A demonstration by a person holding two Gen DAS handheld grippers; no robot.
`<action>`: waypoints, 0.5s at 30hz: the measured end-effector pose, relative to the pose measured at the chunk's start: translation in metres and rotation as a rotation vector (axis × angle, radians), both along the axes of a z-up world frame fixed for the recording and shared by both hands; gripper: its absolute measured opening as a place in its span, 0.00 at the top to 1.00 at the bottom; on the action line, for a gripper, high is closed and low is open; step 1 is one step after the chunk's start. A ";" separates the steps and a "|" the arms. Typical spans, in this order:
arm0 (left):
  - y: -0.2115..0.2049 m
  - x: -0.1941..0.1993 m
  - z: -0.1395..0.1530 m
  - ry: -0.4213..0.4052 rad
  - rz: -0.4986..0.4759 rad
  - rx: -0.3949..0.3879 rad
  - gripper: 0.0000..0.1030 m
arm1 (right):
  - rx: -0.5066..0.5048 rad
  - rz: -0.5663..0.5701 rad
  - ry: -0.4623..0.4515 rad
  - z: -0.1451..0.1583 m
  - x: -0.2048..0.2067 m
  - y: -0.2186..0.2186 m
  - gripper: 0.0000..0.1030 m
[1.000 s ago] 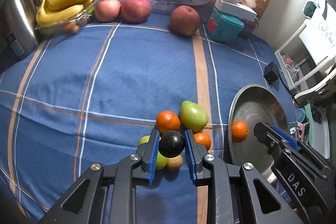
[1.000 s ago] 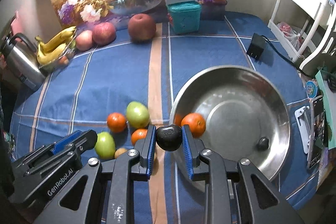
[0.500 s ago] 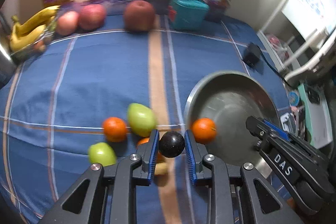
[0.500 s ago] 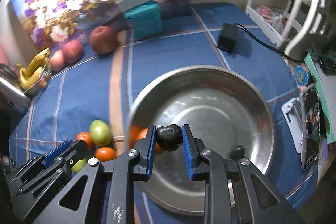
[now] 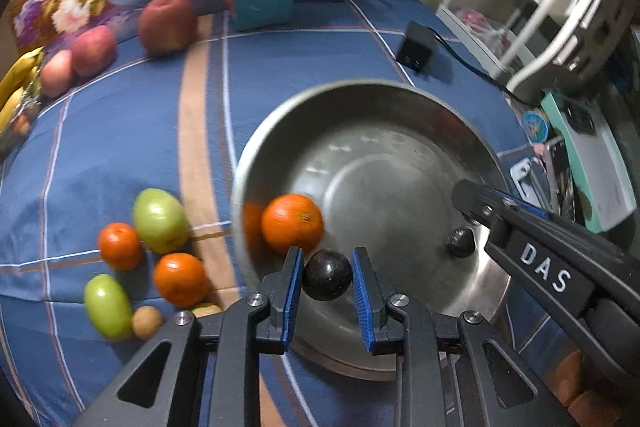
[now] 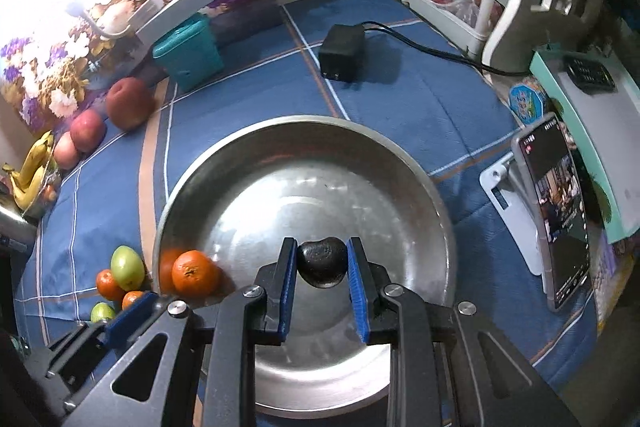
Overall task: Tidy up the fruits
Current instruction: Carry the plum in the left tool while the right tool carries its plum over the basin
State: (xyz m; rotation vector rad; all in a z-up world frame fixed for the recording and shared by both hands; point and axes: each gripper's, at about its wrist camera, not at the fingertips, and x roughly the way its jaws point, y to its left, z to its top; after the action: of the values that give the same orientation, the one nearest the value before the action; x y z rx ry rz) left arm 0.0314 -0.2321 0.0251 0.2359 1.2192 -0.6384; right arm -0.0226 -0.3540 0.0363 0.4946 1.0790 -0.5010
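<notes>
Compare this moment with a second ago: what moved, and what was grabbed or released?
Both hand-held grippers carried their dark fruits from beside the loose pile to over the metal bowl. The left hand-held gripper keeps its round dark fruit, the right its dark lumpy one. Nothing released; the orange stays in the bowl.

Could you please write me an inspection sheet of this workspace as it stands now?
Surface: blue striped cloth covers the table.
Job's things: metal bowl holds one orange and a small dark fruit; two oranges, two green fruits and a small brown fruit lie left of it on the cloth; red apples and bananas at the back.
Clutter: teal box, phone on stand.
Grippers: left gripper shut on a round black fruit; right gripper shut on a dark lumpy fruit; both over the bowl.
Cables: black adapter, cord running right.
Surroundings: floral panel, white rack.
</notes>
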 end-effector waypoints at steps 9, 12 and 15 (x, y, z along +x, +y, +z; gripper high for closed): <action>-0.007 0.001 -0.019 0.025 -0.013 0.024 0.74 | 0.024 0.017 0.020 -0.012 0.005 0.003 0.75; -0.008 0.001 -0.023 0.030 -0.008 0.025 0.74 | 0.026 0.045 0.046 -0.018 0.010 0.009 0.75; -0.008 0.001 -0.027 0.029 -0.006 0.031 0.74 | 0.027 0.058 0.058 -0.022 0.014 0.013 0.75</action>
State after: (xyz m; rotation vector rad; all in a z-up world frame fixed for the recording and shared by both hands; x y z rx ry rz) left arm 0.0327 -0.2402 -0.0018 0.2573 1.2578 -0.6305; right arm -0.0082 -0.3412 0.0141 0.4731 1.1538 -0.4530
